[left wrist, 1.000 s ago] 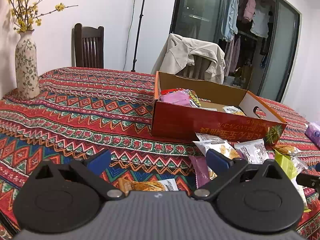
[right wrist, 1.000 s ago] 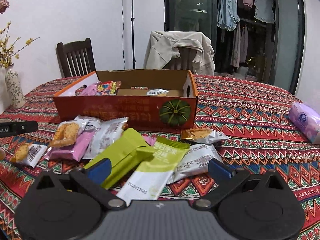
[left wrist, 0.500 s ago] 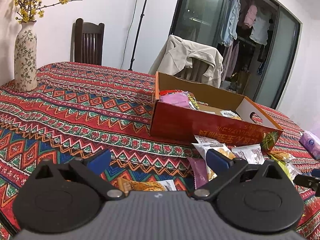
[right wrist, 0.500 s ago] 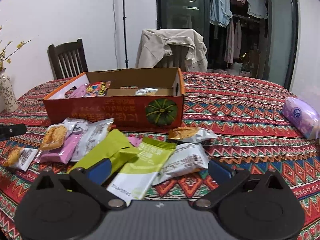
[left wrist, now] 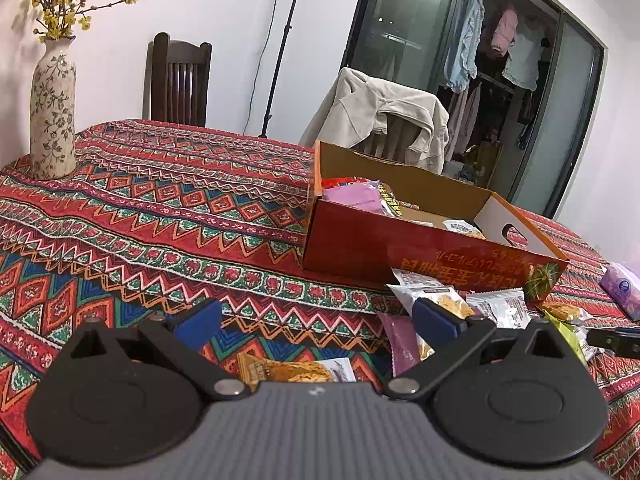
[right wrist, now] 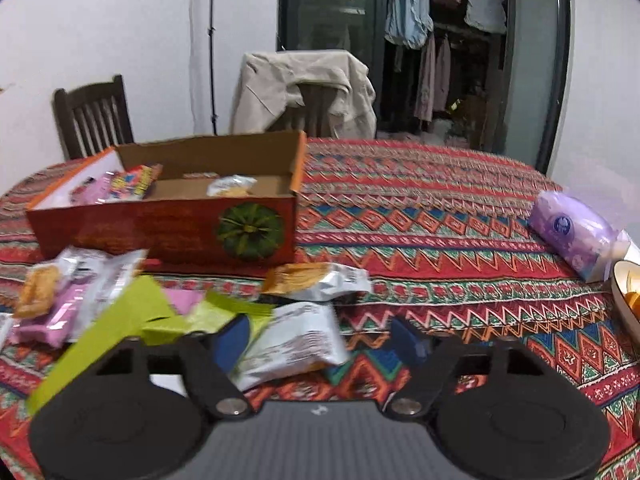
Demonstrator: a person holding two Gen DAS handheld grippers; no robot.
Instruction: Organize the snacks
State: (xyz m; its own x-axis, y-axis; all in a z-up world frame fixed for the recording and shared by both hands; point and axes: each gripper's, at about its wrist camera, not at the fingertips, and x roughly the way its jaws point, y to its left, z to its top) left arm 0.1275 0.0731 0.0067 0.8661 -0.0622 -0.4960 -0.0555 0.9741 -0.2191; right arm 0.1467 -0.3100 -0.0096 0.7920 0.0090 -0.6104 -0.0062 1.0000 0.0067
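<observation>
While your left gripper (left wrist: 316, 316) hangs open at six o'clock over a cracker packet (left wrist: 294, 370), the box (left wrist: 420, 256) waits at two o'clock. Your right gripper (right wrist: 322, 342) is closing around the white packet (right wrist: 296, 346), pads not yet pressing; centre it first.

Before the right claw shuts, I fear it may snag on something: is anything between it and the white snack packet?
Nothing visible: the white snack packet already lies between the closing right claw, whose pads aren't pressing it.
</observation>
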